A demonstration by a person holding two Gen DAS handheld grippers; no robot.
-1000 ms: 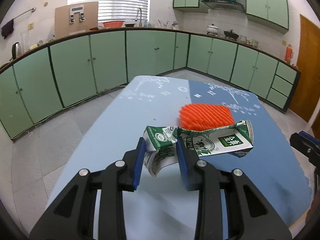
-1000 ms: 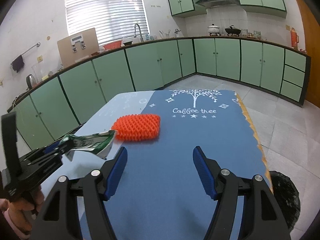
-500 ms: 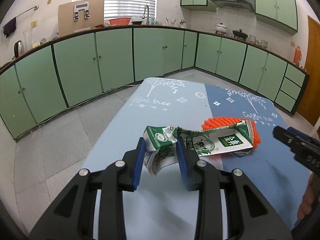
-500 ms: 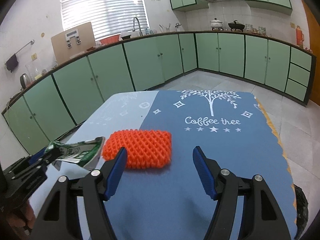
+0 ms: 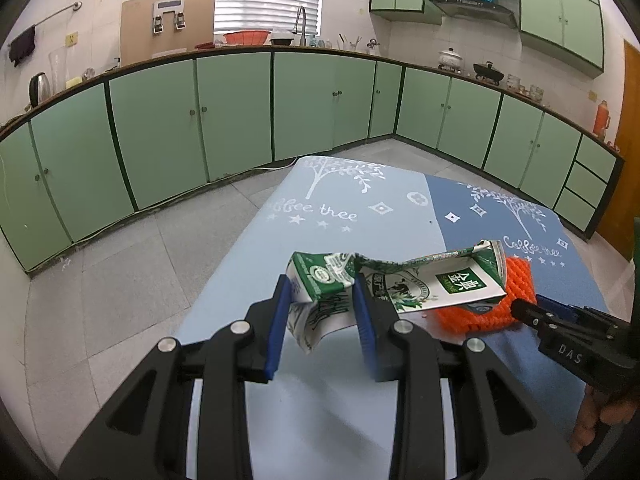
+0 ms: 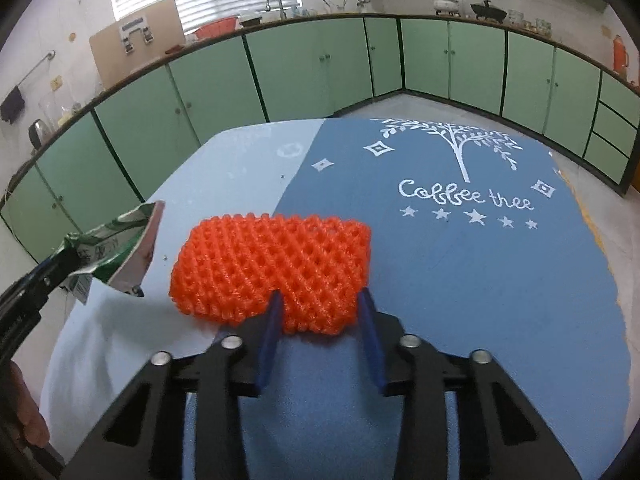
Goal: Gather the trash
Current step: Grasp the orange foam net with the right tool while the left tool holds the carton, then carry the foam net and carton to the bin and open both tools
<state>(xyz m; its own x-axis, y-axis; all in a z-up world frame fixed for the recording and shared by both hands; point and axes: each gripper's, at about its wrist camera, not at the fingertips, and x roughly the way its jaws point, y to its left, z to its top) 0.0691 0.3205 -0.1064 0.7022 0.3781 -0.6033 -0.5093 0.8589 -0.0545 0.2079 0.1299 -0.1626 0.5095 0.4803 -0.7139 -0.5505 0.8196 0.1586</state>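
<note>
Orange net [image 6: 272, 264] flat on blue cloth [image 6: 460, 280], centre of right wrist view. Right gripper [image 6: 320, 312] just closing, blue pads [image 6: 270, 332] pinching net's near end at 6 o'clock. Crushed carton [image 5: 400, 284] clamped in left gripper [image 5: 320, 320], held off cloth, at 9 o'clock of net. Step in hand: securing second trash piece. Next: confirm grip firm, lift clear; net soft, likely to sag. No bin seen.

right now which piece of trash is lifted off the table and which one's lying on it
The crushed green milk carton is lifted, clamped in the left gripper. The orange foam net lies flat on the blue tablecloth, where the right gripper has just closed on its near edge.
</note>
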